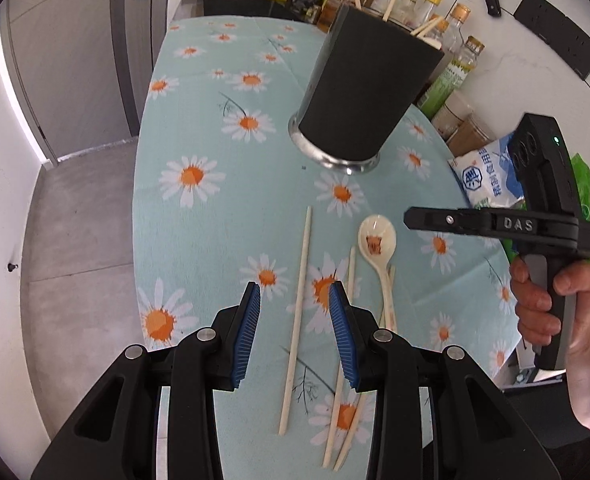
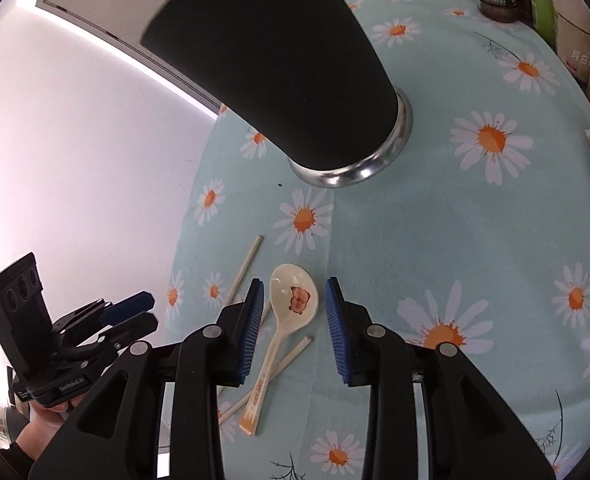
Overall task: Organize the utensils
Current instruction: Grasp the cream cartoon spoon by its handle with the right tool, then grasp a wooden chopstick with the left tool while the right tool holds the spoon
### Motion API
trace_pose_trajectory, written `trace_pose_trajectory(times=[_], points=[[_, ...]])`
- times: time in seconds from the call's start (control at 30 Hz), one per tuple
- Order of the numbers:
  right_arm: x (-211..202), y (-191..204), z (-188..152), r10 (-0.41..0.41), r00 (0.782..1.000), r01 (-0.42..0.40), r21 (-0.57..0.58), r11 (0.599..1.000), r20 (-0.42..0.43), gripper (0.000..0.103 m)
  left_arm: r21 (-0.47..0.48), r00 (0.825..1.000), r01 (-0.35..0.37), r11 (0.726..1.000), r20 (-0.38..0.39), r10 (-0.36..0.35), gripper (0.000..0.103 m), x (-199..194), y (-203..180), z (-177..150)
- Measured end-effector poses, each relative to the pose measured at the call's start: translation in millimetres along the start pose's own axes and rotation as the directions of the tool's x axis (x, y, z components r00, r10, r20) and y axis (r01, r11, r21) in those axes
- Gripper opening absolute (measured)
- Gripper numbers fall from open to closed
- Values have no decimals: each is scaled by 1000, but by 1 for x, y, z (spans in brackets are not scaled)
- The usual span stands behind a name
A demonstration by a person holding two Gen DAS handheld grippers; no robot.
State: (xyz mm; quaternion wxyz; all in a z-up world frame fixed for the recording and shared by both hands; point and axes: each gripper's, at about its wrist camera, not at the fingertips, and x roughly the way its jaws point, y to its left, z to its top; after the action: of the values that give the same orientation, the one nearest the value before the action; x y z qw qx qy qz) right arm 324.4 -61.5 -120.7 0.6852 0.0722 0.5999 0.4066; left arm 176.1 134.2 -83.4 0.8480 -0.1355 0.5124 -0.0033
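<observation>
below, two pairs of tongs poised over loose utensils on a daisy-print tablecloth [image 1: 215, 216]. left gripper [image 1: 295, 332]: blue pads parted, nothing clasped, hovering above a single chopstick [image 1: 297, 312] lying lengthwise on the cloth, framed in the gap between the pads in the left wrist view. right gripper [image 2: 294, 330]: pads likewise parted and empty, straddling in view the bowl of a cream ceramic spoon [image 2: 293, 300] with a small bear motif; spoon resting flat, handle crossing over further chopsticks [image 2: 291, 356]. no contact visible between any pad and any utensil.

step in hand, as judged: approach for pick-up, spoon to the right tongs and the lone chopstick to the left. next move probably calls for lowering until the pads flank the target at cloth level, then closing; for the spoon, a grip on the narrow handle or neck likely surer than on the wide, smooth bowl; for the chopstick, pads set square across a thin round stick prone to roll.

beyond the utensils: dark utensil holder [image 1: 359, 88] on a shiny metal base, upright on the cloth, well apart from the spoon, already holding several chopsticks [image 1: 391, 6] whose tips rise above the rim; depth of contents hidden. further out, bottles [image 1: 455, 40] and a white-and-blue bag [image 1: 491, 178] along the table's far edge.
</observation>
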Motion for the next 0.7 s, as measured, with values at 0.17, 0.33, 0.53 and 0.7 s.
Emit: trace_pose_trajectory(times=[0.17, 0.33, 0.53, 0.7], points=[[15, -7, 4, -23, 999, 24, 20, 1000, -37, 33, 24, 1000, 1, 1000, -26, -1, 35, 5, 5, -4], [25, -9, 1, -37, 997, 37, 6, 999, -64, 31, 30, 998, 12, 999, -54, -10, 35, 11, 7, -6], [30, -4, 0, -58, 996, 56, -31, 998, -63, 20, 53, 996, 5, 999, -92, 0, 35, 21, 6, -6], [36, 0, -2, -72, 995, 68, -58, 996, -63, 6, 71, 992, -9, 997, -127, 18, 35, 30, 4, -4]])
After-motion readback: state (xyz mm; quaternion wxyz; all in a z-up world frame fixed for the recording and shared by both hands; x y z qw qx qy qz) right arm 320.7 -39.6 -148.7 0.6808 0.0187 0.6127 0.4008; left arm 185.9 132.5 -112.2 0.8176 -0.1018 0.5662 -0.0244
